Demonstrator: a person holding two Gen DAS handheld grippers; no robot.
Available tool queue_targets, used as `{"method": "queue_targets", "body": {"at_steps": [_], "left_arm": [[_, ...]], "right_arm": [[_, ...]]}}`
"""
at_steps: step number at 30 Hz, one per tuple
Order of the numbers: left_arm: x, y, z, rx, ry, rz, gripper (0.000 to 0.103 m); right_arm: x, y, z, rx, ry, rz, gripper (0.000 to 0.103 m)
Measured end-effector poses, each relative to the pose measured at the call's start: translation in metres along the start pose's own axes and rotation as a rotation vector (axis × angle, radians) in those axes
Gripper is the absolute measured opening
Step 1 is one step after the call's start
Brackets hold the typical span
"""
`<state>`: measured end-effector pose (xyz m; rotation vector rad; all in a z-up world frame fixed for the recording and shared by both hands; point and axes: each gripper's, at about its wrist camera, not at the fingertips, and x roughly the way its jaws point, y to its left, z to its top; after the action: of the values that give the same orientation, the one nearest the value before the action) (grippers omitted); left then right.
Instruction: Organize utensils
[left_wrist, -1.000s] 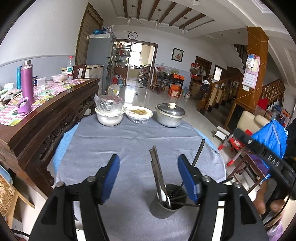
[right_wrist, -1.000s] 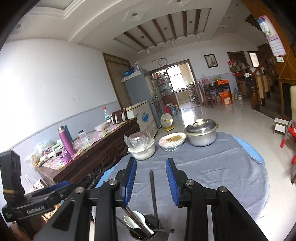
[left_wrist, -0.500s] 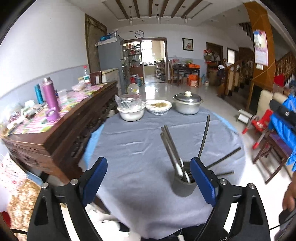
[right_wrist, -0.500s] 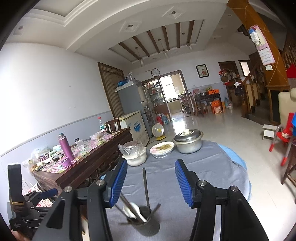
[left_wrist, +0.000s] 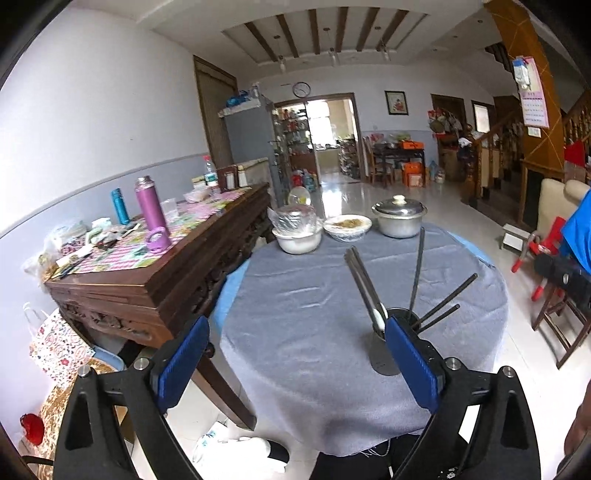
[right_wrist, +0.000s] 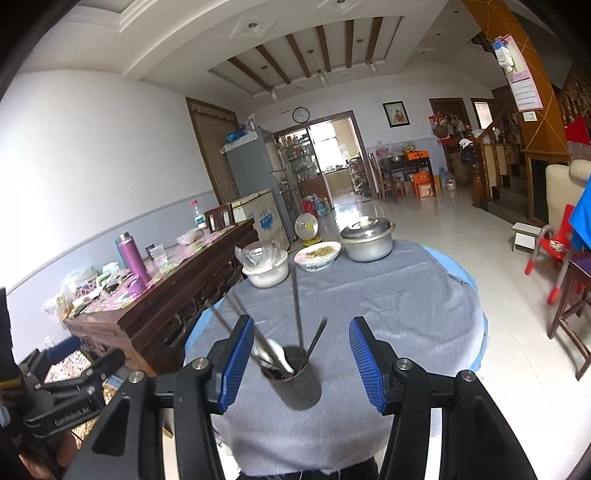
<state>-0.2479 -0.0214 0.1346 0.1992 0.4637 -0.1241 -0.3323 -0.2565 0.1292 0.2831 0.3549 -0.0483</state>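
A dark grey utensil cup (left_wrist: 382, 350) stands near the front of the round table with the grey cloth (left_wrist: 314, 295). It holds several chopsticks (left_wrist: 364, 286) and a white spoon (left_wrist: 377, 316). It also shows in the right wrist view (right_wrist: 297, 382), with chopsticks (right_wrist: 296, 306) and the spoon (right_wrist: 275, 349) sticking out. My left gripper (left_wrist: 295, 363) is wide open and empty, pulled back off the table's front edge. My right gripper (right_wrist: 303, 363) is open and empty, its fingers either side of the cup but nearer the camera.
At the table's far side stand a white bowl with plastic wrap (left_wrist: 297, 230), a dish of food (left_wrist: 347, 227) and a lidded steel pot (left_wrist: 400, 218). A dark wooden sideboard (left_wrist: 155, 273) with a purple flask (left_wrist: 151, 210) is on the left. Chairs (left_wrist: 554, 317) stand at the right.
Both grippers have pulled back from the cup and risen, and both have opened wider. The cup with its utensils stays on the table.
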Motion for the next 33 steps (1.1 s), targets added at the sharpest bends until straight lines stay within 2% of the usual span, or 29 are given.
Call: {"method": "queue_targets", "body": {"at_steps": [6, 18, 27, 33], "left_arm": [[-0.012, 0.012, -0.003, -0.037, -0.016, 0.008, 0.096], [-0.011, 0.027, -0.019, -0.111, 0.01, 0.032, 0.096], [-0.008, 0.034, -0.039, -0.184, 0.024, 0.053, 0.096], [0.002, 0.033, -0.049, -0.188, 0.063, 0.067, 0.096]], "right_arm": [[-0.007, 0.018, -0.013, -0.03, 0.018, 0.001, 0.057], [0.002, 0.033, -0.055, -0.006, 0.078, -0.011, 0.057], [-0.001, 0.046, -0.068, -0.006, 0.034, -0.093, 0.057], [0.003, 0.042, -0.076, 0.007, 0.069, -0.121, 0.058]]}}
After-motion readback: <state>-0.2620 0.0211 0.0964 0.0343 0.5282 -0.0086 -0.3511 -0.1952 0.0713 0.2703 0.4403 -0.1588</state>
